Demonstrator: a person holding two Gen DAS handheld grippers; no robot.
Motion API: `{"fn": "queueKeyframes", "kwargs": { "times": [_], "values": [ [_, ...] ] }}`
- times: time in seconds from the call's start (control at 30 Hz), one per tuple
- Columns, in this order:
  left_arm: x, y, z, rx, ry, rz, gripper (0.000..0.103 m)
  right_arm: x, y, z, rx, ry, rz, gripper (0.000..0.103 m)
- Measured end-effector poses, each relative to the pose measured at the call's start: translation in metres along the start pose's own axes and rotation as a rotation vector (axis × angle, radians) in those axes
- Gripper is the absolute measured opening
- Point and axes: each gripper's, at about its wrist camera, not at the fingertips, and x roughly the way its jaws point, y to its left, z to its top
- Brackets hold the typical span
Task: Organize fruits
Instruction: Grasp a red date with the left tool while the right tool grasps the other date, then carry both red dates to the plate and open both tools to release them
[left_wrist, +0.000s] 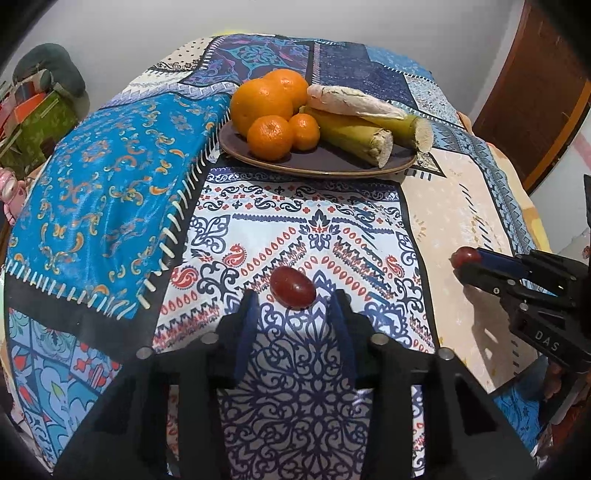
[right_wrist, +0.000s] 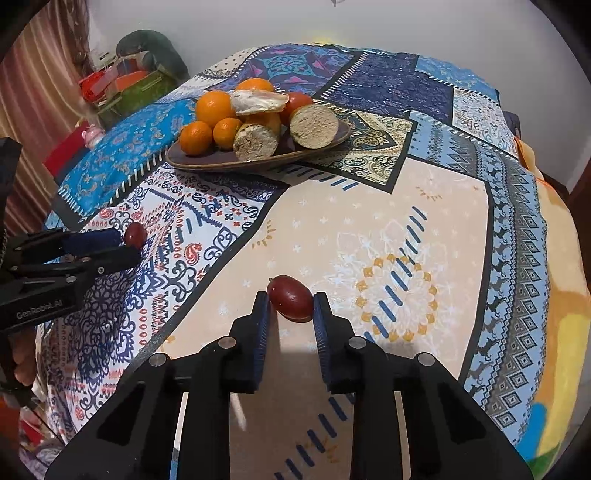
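Note:
A brown plate (left_wrist: 332, 168) at the table's far side holds several oranges (left_wrist: 260, 105) and cut sugarcane pieces (left_wrist: 351, 138); it also shows in the right wrist view (right_wrist: 207, 160). My left gripper (left_wrist: 293, 301) is open, its fingertips on either side of a small dark red fruit (left_wrist: 293, 287) lying on the cloth, without touching it. My right gripper (right_wrist: 291, 304) has its pads against a second dark red fruit (right_wrist: 291, 298) on the beige patch. The right gripper (left_wrist: 461, 264) shows in the left view, the left gripper (right_wrist: 129, 243) in the right view.
A patchwork tablecloth (left_wrist: 110, 206) covers the table. Boxes and a green cushion (right_wrist: 147, 48) stand beyond its far left edge. A brown door (left_wrist: 535, 99) is at the right. A yellow blanket edge (right_wrist: 565, 314) hangs off the right side.

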Motion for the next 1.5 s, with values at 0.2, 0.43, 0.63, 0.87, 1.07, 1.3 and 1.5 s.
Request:
{"fn": "queueKeyframes", "kwargs": {
  "times": [0.2, 0.43, 0.63, 0.87, 1.07, 1.3, 1.5],
  "values": [
    [0.007, 0.001, 0.006, -0.014, -0.005, -0.008, 0.023, -0.004, -0.002, 0.001, 0.012, -0.019, 0.015, 0.021],
    [-0.003, 0.004, 0.004, -0.008, -0.029, -0.004, 0.022, -0.017, -0.005, 0.007, 0.021, -0.056, 0.024, 0.021],
    [-0.024, 0.009, 0.015, -0.015, -0.086, -0.001, 0.022, -0.028, 0.001, 0.021, 0.0, -0.098, 0.024, 0.021],
    [-0.038, 0.01, 0.04, -0.022, -0.147, -0.01, 0.022, -0.038, 0.012, 0.05, -0.029, -0.164, 0.033, 0.021],
    [-0.035, 0.012, 0.059, -0.015, -0.172, -0.014, 0.022, -0.031, 0.027, 0.069, -0.057, -0.187, 0.056, 0.021],
    [-0.03, 0.018, 0.073, -0.01, -0.192, -0.017, 0.022, -0.001, 0.05, 0.083, -0.107, -0.16, 0.079, 0.021],
    [-0.013, 0.02, 0.08, -0.006, -0.171, -0.037, 0.022, 0.018, 0.055, 0.088, -0.119, -0.142, 0.069, 0.021]
  ]
}}
